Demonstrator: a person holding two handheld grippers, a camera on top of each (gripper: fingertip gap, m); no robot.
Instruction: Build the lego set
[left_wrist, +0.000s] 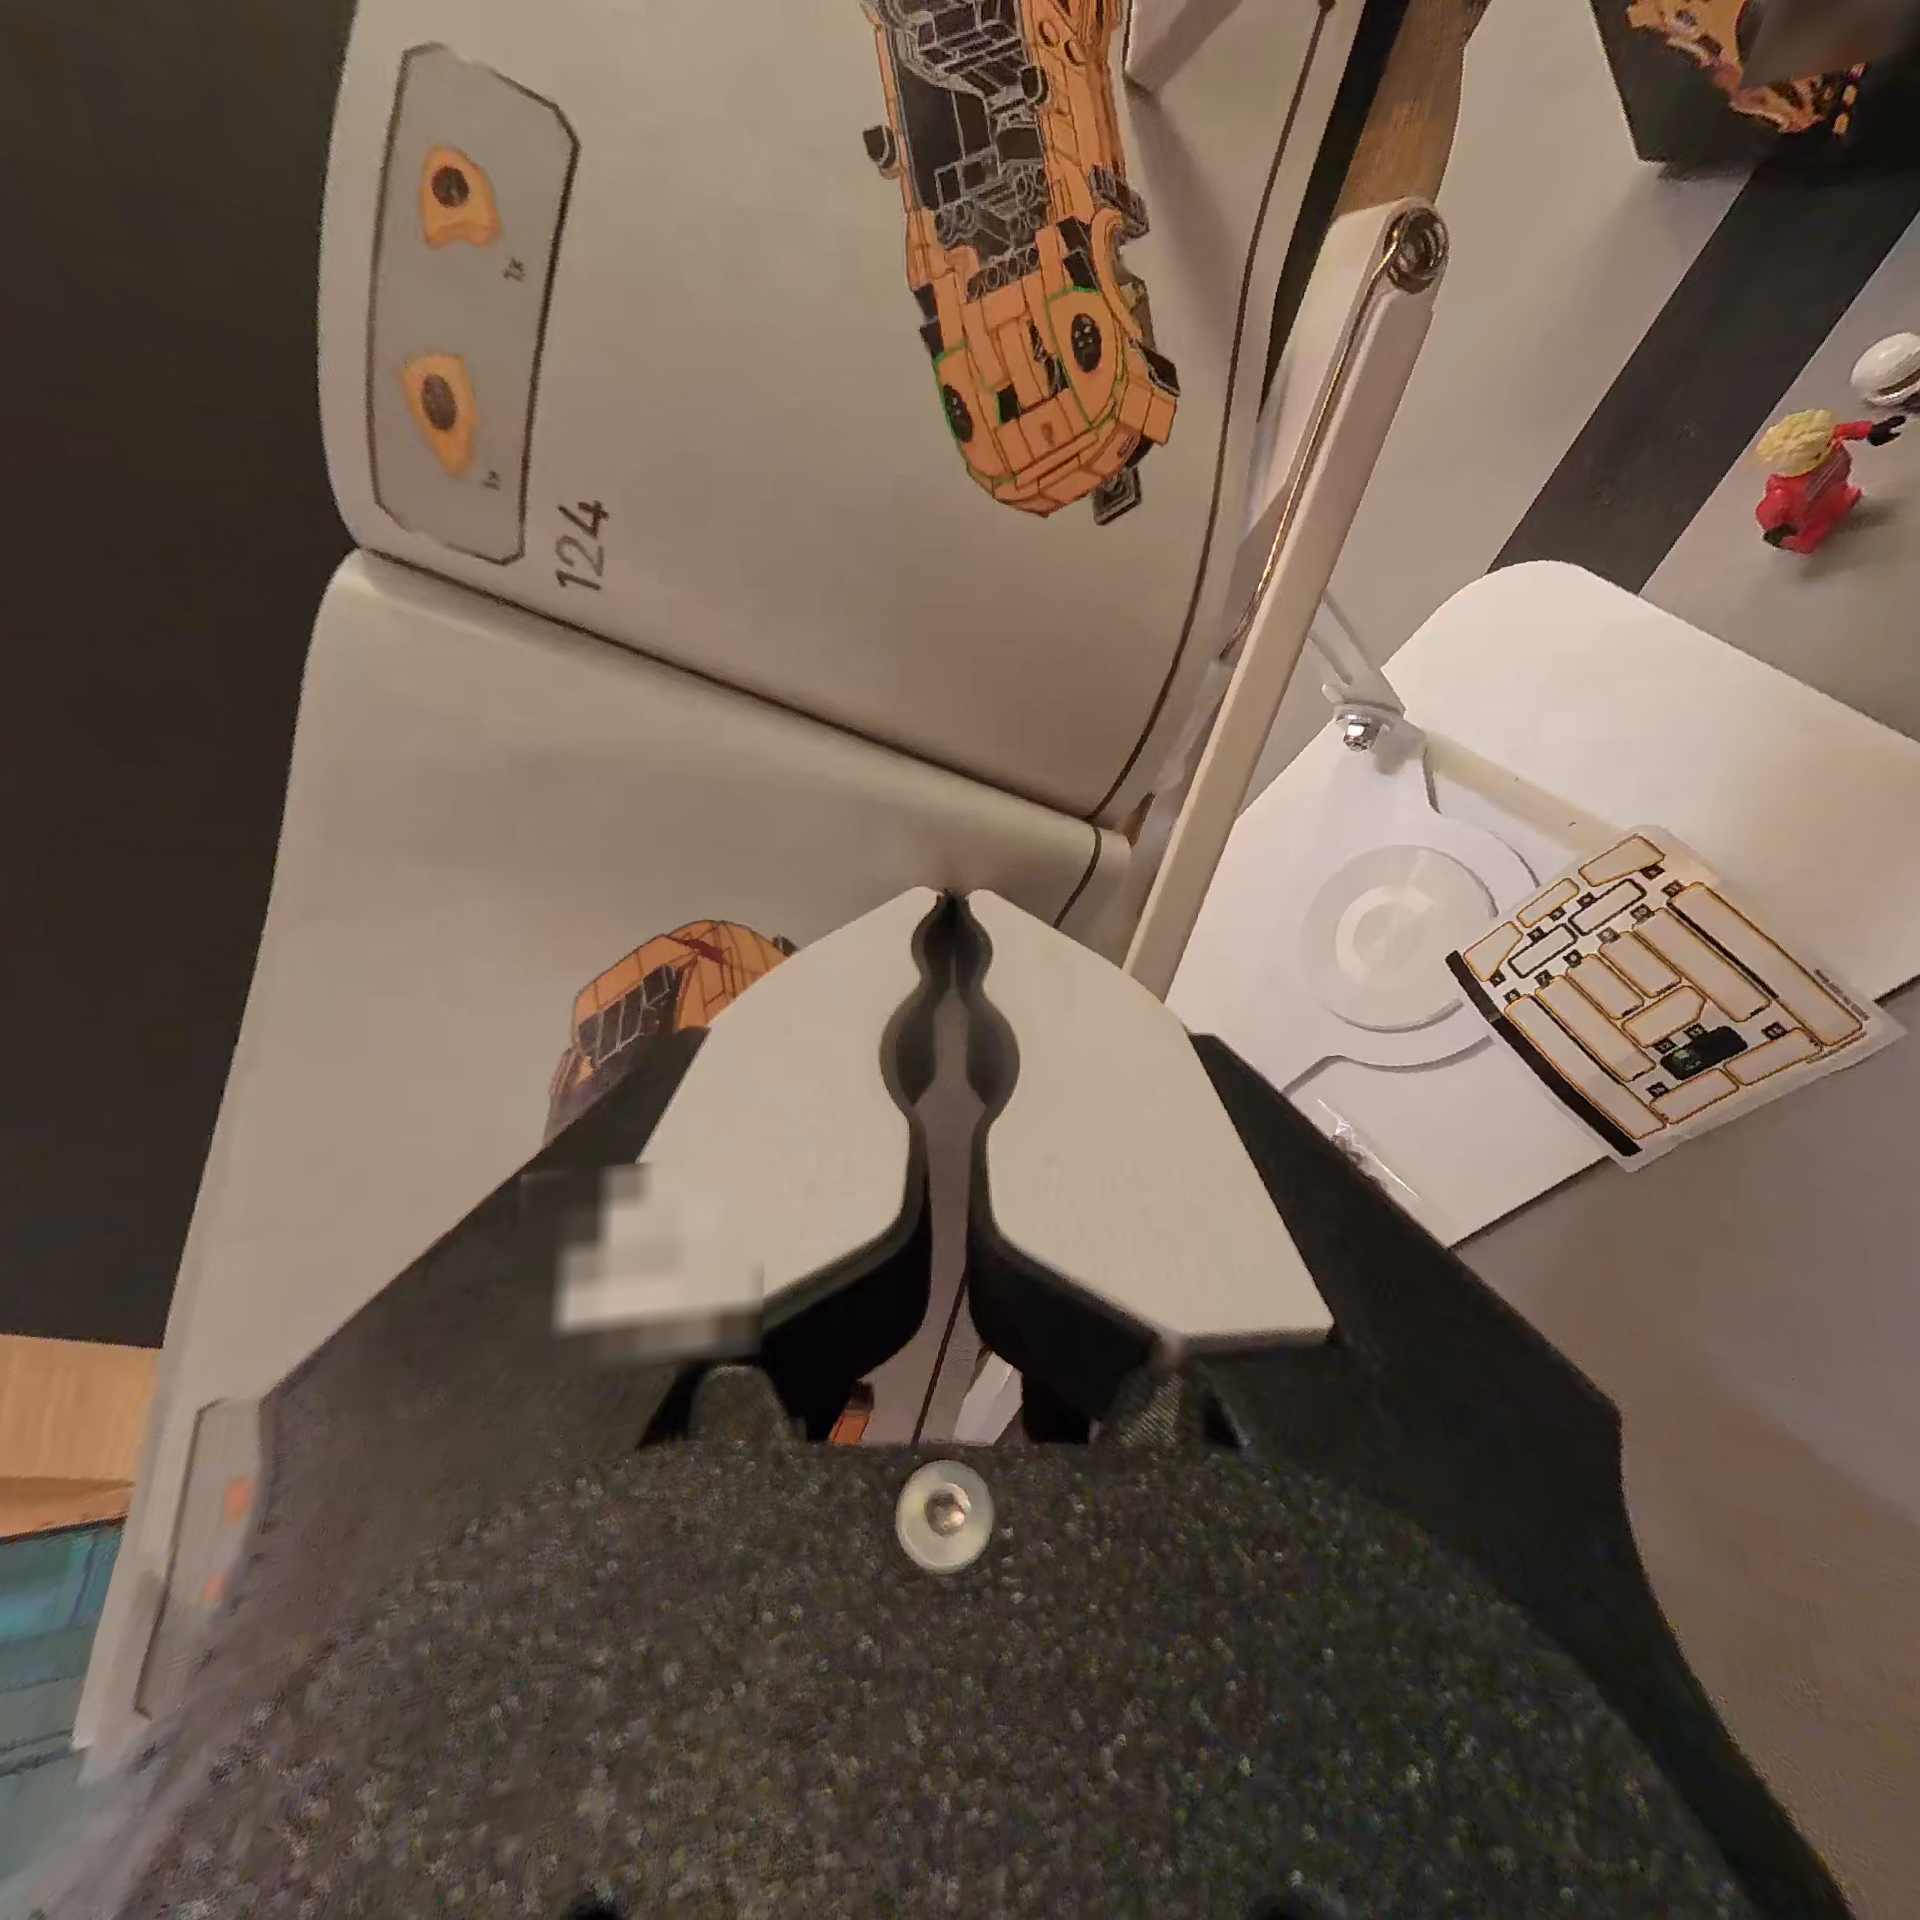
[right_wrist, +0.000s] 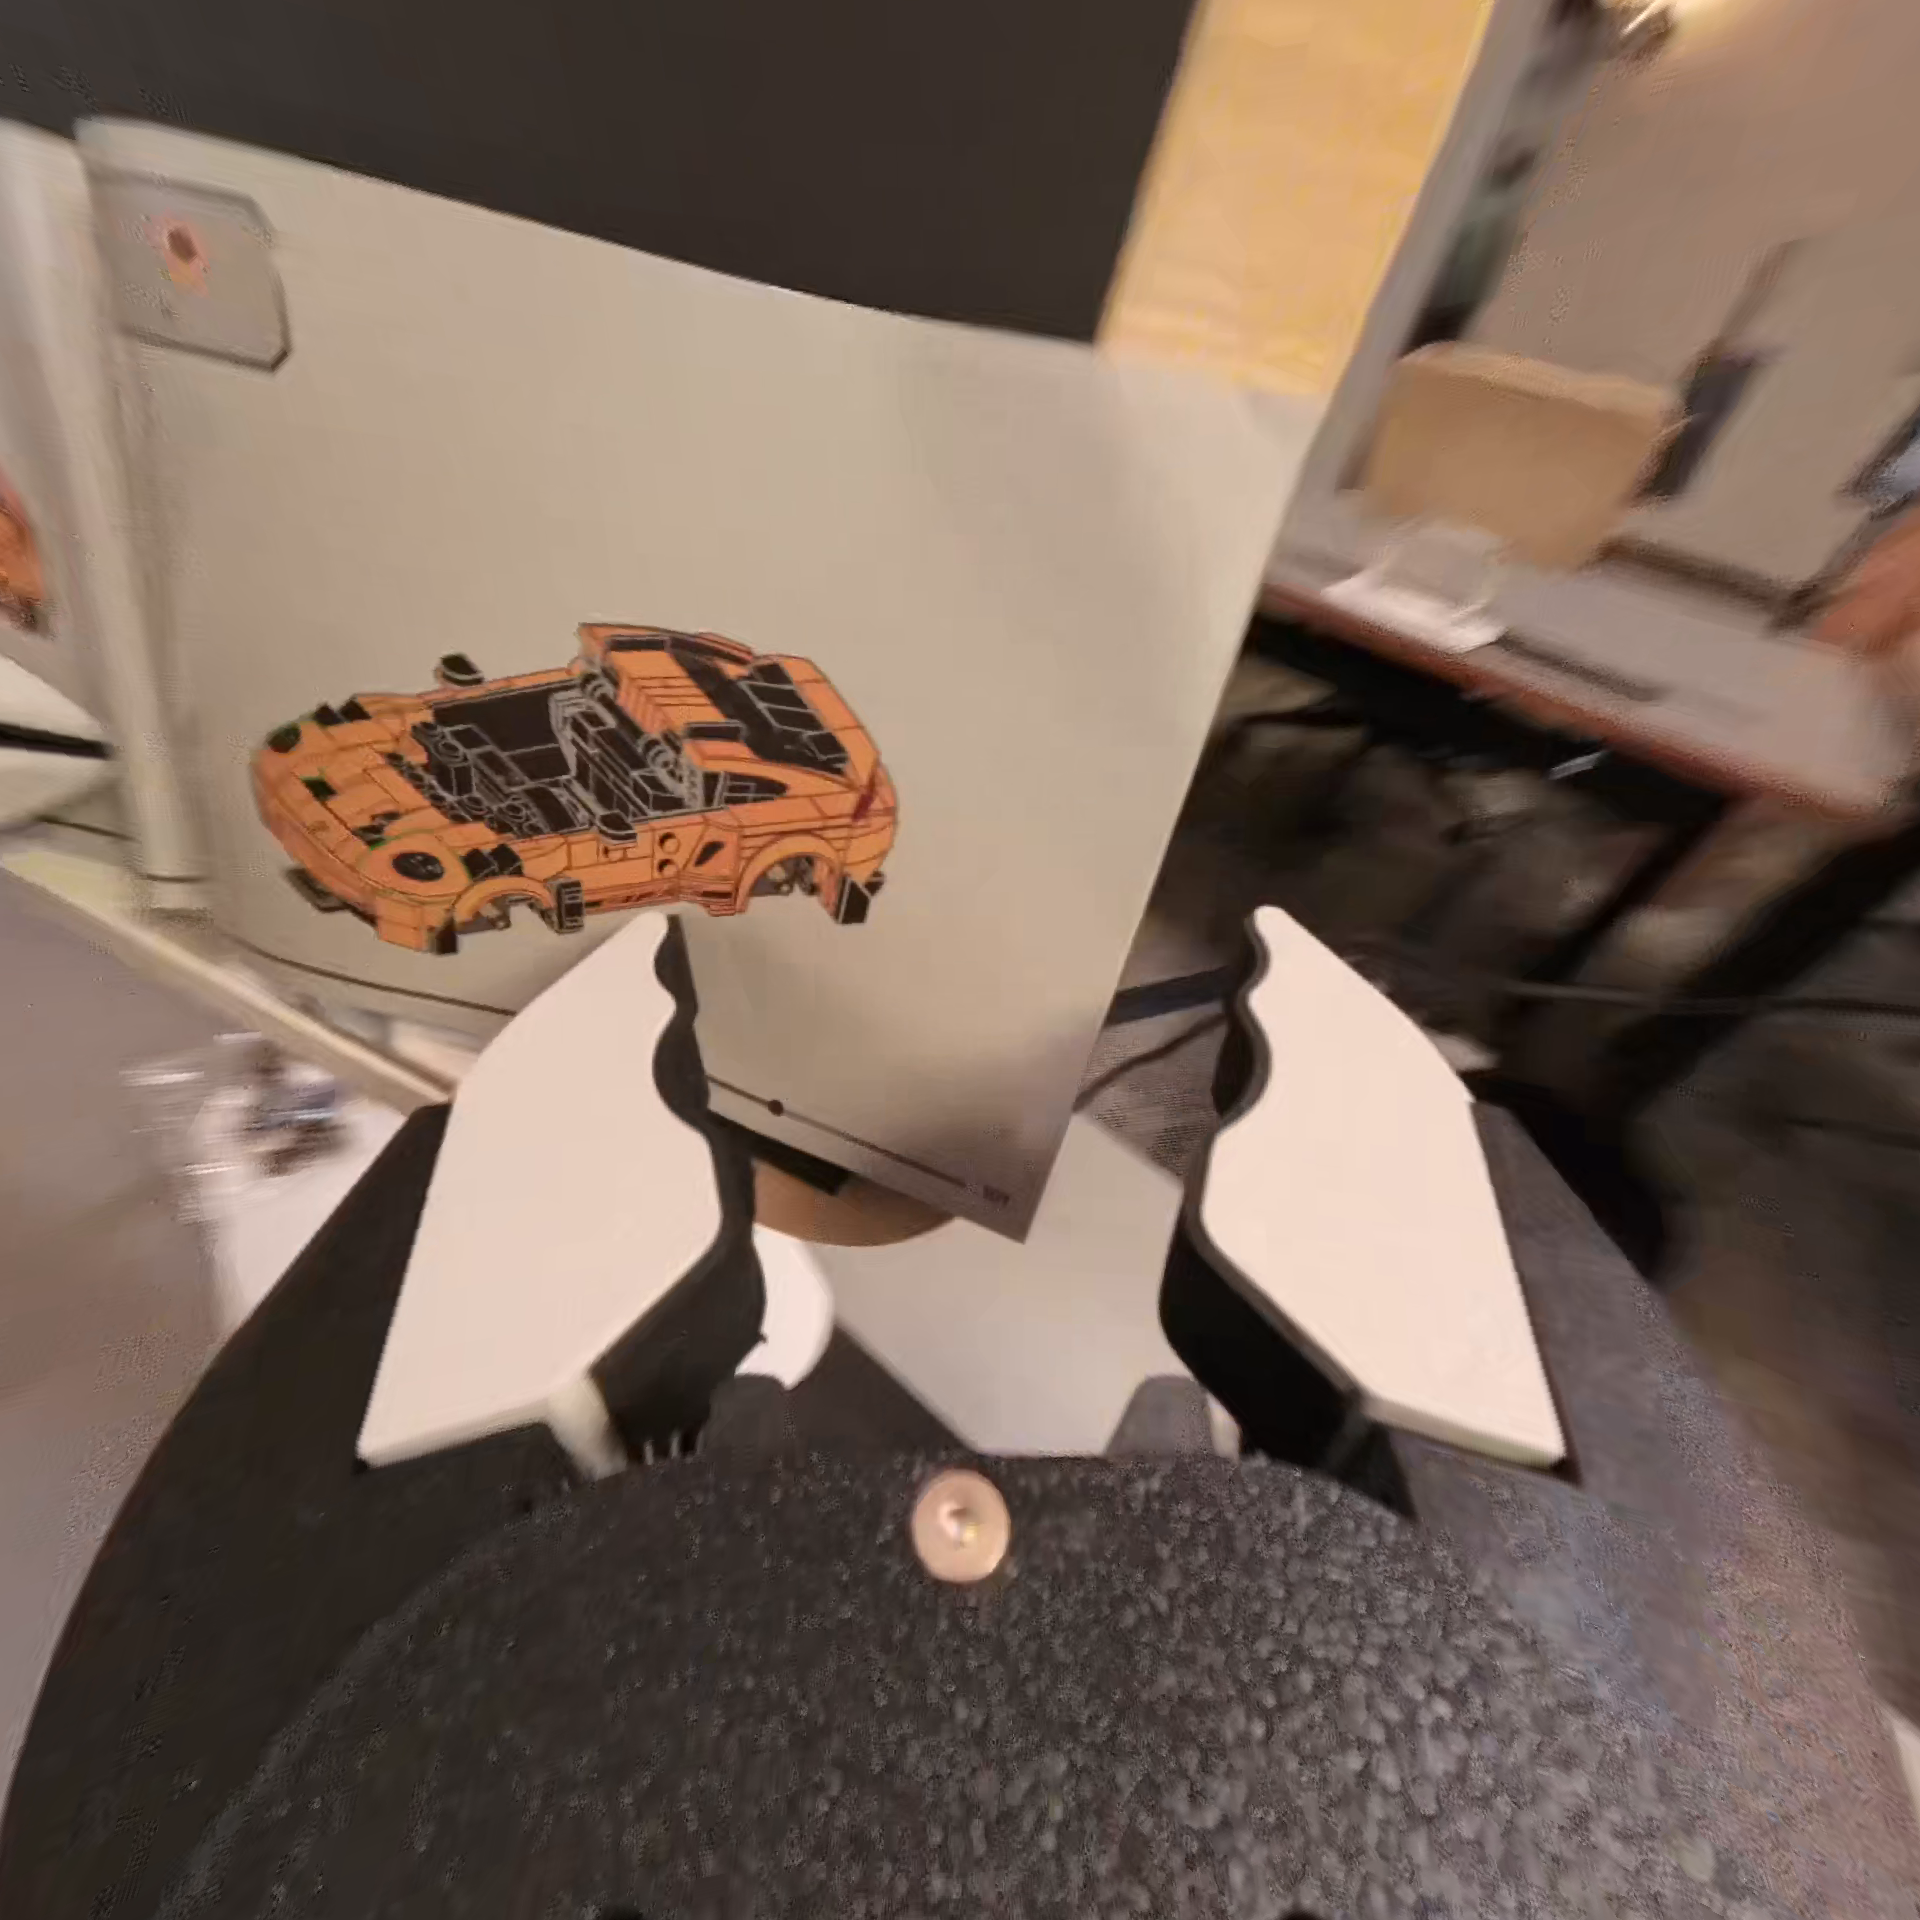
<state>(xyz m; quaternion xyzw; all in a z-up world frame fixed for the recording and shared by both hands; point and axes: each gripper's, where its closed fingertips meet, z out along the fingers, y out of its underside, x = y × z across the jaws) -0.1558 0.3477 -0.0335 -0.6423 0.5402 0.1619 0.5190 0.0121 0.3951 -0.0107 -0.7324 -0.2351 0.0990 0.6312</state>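
The left tongs (left_wrist: 951, 902) are clenched on a booklet (left_wrist: 727, 416) page; the right tongs (right_wrist: 961, 935) are released around another page (right_wrist: 727, 499).

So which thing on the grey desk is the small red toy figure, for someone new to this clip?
In the left wrist view, start at the white flat stand base right of the open instruction booklet. On the grey desk beyond its far corner lies the small red toy figure, yellow-haired, beside a white dome-shaped piece. It is the only red thing there.
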